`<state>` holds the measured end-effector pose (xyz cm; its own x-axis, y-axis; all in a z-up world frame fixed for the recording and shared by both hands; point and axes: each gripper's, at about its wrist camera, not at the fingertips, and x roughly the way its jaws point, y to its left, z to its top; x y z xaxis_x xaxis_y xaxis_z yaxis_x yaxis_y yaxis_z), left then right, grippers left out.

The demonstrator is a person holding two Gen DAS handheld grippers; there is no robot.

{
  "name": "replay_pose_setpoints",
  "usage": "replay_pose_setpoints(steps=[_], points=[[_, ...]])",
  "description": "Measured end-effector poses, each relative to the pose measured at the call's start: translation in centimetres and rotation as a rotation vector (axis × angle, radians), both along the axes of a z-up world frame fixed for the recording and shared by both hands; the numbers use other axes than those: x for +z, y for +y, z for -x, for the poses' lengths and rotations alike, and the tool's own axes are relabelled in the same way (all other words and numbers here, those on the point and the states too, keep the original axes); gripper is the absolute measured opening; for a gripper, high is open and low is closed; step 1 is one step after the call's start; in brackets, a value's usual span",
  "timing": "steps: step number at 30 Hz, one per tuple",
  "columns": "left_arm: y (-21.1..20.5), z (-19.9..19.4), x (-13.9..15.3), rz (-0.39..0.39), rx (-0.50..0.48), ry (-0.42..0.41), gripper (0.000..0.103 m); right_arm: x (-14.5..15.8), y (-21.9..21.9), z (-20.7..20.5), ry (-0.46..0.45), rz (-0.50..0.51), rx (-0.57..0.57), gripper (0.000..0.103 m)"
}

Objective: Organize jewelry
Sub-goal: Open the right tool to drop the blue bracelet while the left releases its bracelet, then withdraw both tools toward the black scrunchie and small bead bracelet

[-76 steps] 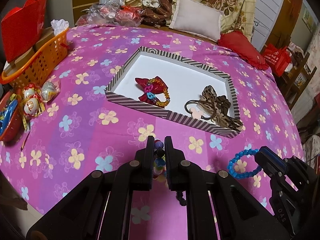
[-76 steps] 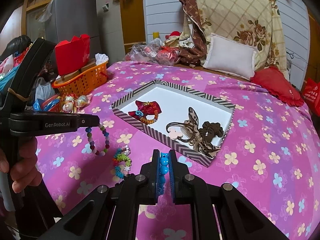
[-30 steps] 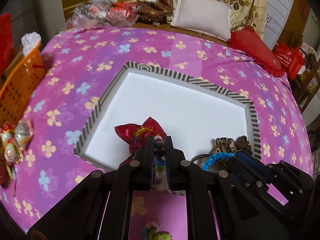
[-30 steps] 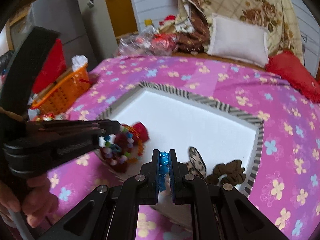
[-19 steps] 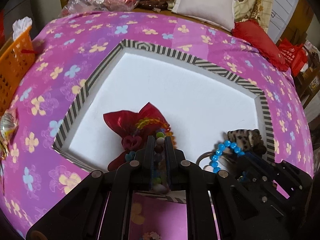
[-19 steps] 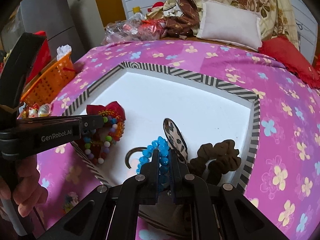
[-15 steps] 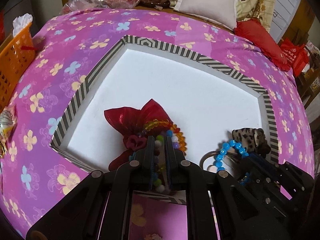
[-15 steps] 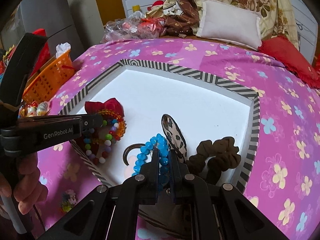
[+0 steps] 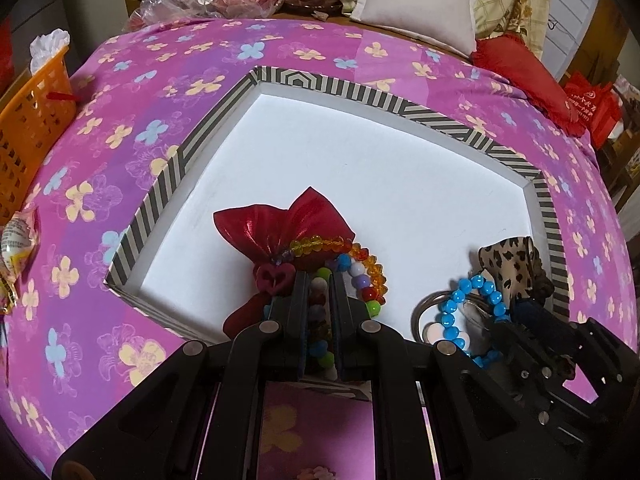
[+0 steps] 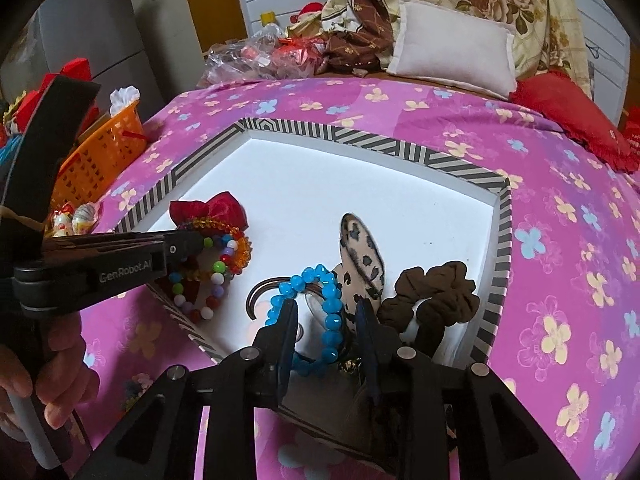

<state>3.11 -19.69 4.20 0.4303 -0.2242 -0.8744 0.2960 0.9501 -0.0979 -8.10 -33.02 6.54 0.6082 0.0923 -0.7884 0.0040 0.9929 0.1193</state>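
Observation:
A striped box (image 9: pixel 168 184) with a white floor lies on the pink flowered cloth; it also shows in the right wrist view (image 10: pixel 502 240). My left gripper (image 9: pixel 319 280) is shut on a multicolour bead bracelet (image 9: pixel 362 276), low over the red bow (image 9: pixel 280 224) and amber bracelet in the box. My right gripper (image 10: pixel 326 312) is open; the blue bead bracelet (image 10: pixel 316 304) lies between its fingers on the box floor, by the leopard bow (image 10: pixel 360 252) and brown scrunchie (image 10: pixel 436 292). The left gripper (image 10: pixel 188 248) and multicolour bracelet (image 10: pixel 212 280) show in the right view.
An orange basket (image 10: pixel 100 160) and wrapped eggs (image 10: pixel 76 216) sit left of the box. A green and pink bead item (image 10: pixel 134 388) lies on the cloth near the front. Pillows and clutter line the far edge.
Both grippers moved forward over the box and lowered. My right gripper has opened and let the blue bracelet down onto the box floor. My left gripper still grips its bracelet.

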Motion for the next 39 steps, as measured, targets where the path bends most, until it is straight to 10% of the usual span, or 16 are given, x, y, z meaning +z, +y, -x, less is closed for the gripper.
replay_pose_setpoints(steps=[5,12,39], points=[[0.2,0.2,0.1,0.002,0.001,0.0,0.012,0.8,0.3,1.1,-0.024,-0.001,-0.004,0.042],[1.0,1.5,1.5,0.036,0.0,-0.025,0.053,2.3,1.2,3.0,-0.063,0.013,0.008,0.042],[8.3,12.4,3.3,-0.016,0.025,-0.076,0.058,2.1,4.9,12.4,-0.015,-0.012,0.072,0.043]])
